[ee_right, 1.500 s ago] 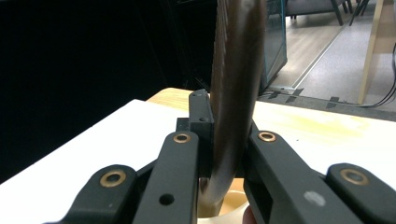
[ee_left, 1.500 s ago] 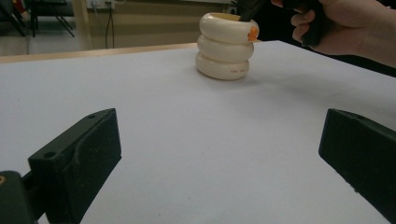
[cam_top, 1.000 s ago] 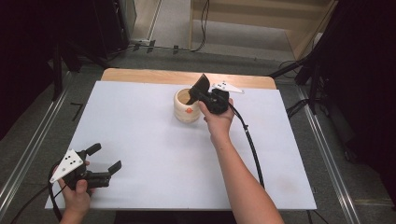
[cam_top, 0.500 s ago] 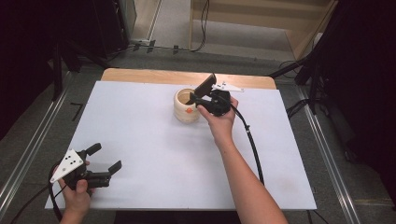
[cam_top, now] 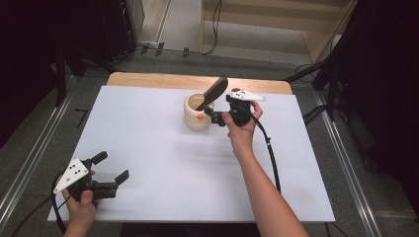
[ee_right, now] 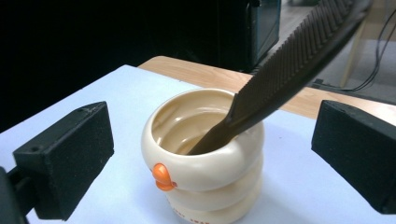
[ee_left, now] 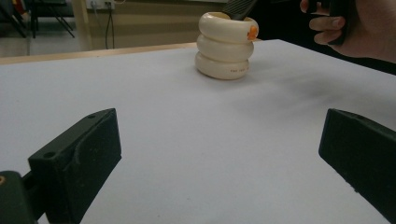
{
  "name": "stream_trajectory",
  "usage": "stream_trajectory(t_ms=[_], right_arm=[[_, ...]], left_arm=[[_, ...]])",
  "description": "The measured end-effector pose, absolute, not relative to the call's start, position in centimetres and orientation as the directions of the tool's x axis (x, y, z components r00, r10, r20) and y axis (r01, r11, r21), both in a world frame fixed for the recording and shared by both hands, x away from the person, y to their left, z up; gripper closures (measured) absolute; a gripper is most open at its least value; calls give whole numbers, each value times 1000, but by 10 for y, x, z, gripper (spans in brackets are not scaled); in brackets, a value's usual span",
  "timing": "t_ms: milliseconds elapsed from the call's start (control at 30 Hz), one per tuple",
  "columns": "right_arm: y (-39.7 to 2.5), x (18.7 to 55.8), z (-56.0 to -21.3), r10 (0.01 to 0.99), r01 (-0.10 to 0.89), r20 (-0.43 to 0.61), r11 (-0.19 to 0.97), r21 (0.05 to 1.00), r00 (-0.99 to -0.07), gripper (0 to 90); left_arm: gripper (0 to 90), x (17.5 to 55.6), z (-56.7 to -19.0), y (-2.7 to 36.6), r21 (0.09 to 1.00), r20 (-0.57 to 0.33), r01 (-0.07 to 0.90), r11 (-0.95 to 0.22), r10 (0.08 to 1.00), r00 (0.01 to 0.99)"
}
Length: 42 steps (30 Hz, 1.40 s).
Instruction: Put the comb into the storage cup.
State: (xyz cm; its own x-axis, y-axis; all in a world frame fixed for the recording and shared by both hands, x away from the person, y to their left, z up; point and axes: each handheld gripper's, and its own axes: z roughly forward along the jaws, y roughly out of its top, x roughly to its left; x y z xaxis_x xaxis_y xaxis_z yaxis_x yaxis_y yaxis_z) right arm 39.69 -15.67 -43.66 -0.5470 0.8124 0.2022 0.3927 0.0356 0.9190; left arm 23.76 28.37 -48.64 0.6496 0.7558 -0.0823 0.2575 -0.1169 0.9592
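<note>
Cream ribbed cup (cam_top: 198, 112) with a small orange knob on its rim stands near the middle of the counter's (cam_top: 163, 163) far edge, and a dark comb (cam_top: 212, 92) leans inside it, teeth end sticking up and out over the rim. Right hand-held gripper (cam_top: 211, 117) sits just beside the cup, jaws spread wide and holding nothing. Left hand-held gripper (cam_top: 112, 167) hovers at the counter's near left corner, well apart from the cup, jaws likewise parted and empty.
</note>
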Motion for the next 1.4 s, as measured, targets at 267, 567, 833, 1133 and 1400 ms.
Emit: stream_trajectory(t_ms=[267,567,833,1133,1400], right_arm=[[-166,388,-438,806,381,194,43,923,-559,0],[-175,375,-437,806,362,170,59,930,-568,0],[-181,365,-440,800,351,157,71,934,-580,0],[-191,352,-444,800,338,141,81,938,-583,0],[-201,342,-451,804,335,129,92,938,-581,0]], left_arm=[[0,237,-486,283,959,-83,258,-116,757,649],[0,237,-486,283,958,-82,260,-118,758,647],[0,237,-487,283,959,-79,258,-120,759,647],[0,238,-487,282,959,-75,256,-124,757,649],[0,238,-487,282,958,-73,257,-128,758,648]])
